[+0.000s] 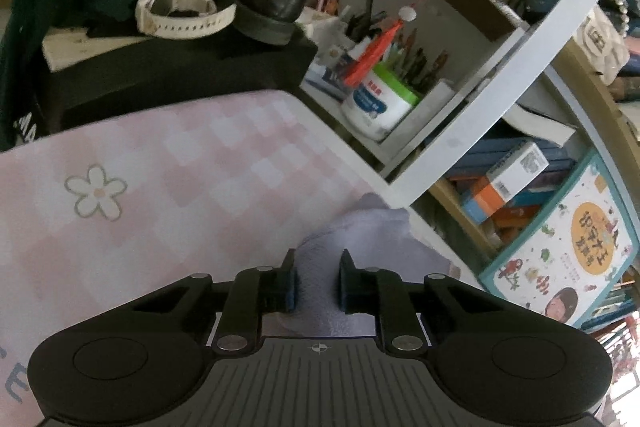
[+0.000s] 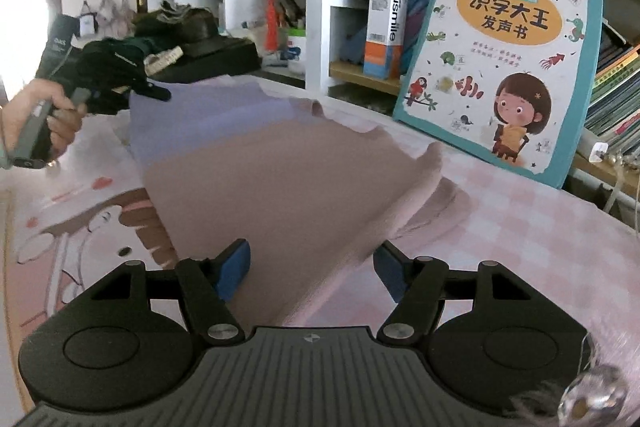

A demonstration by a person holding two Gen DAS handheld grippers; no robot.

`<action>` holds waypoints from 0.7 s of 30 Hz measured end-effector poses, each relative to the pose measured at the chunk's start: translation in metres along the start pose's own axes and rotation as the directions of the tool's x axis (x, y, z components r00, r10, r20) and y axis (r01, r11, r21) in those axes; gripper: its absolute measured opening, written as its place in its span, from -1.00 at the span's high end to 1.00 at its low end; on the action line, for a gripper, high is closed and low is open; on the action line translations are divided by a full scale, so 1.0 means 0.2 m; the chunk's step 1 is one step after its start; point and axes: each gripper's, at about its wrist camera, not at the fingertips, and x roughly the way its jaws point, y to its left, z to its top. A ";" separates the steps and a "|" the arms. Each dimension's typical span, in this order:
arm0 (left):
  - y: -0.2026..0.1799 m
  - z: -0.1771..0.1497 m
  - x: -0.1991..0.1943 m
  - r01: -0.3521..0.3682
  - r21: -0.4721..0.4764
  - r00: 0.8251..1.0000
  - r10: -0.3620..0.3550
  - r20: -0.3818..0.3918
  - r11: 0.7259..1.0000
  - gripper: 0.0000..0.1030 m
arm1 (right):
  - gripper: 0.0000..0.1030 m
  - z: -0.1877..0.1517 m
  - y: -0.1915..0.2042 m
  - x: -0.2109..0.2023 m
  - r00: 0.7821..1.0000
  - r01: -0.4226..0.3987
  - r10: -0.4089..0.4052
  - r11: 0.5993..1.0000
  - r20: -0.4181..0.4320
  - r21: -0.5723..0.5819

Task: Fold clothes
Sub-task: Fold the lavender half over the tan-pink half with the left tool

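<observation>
Surface: a table (image 2: 540, 227) under a pink checked cover with a white flower print (image 1: 96, 191).
On it: a mauve garment (image 2: 280, 179), spread flat (its right edge doubled over).
Far end: a black box (image 1: 180, 71).

Soft matt knit garment (image 2: 256, 163), smooth printed mat (image 1: 120, 187), glossy cardboard book (image 2: 500, 67), matt black plastic hand-held gripper (image 2: 312, 275)

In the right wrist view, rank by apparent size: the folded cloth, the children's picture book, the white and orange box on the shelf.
1. folded cloth, the largest, though it lies nearest the camera.
2. children's picture book.
3. white and orange box, clearly the smallest, and farthest back.
</observation>
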 end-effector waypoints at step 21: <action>-0.75 -0.08 -0.37 0.278 0.314 0.949 -0.311 0.060 0.908 0.76 | -0.22 -0.04 0.00 0.04 0.999 0.020 -0.019 0.999 -0.036 0.040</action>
